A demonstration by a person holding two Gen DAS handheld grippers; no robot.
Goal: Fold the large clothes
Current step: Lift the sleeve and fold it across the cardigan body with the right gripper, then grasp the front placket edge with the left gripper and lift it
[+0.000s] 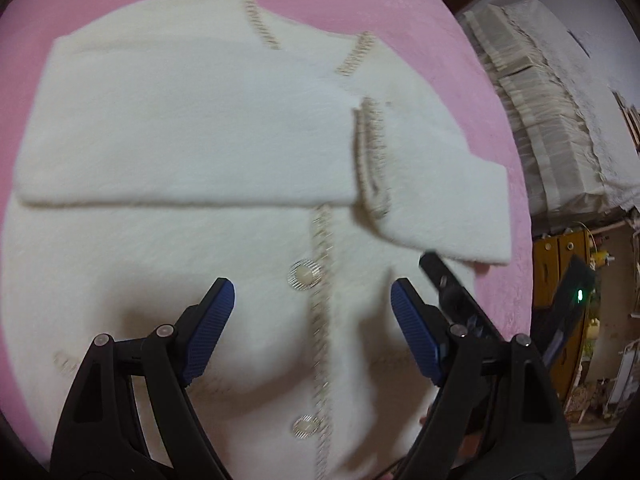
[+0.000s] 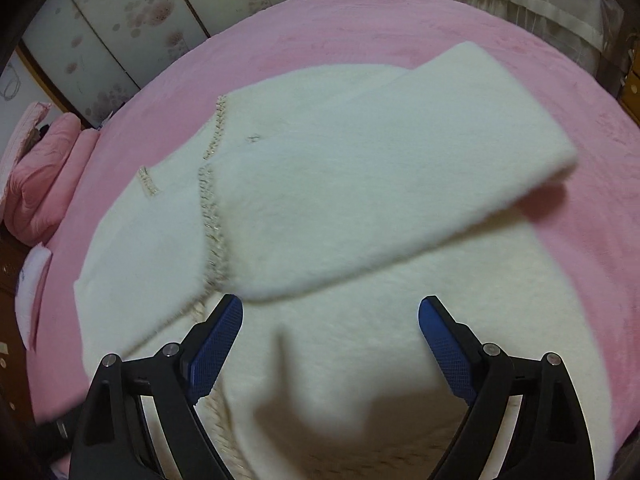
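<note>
The white jacket [image 1: 180,140] is blurred, its hem cut off below.

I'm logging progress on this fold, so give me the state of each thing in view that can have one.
White cardigan: lying flat on the pink bedspread, front buttoned.
Sleeves: both folded across the chest.
Left gripper: open, nothing between the pads, over the button line.
Right gripper: open, empty, over the cardigan's lower part.
</note>
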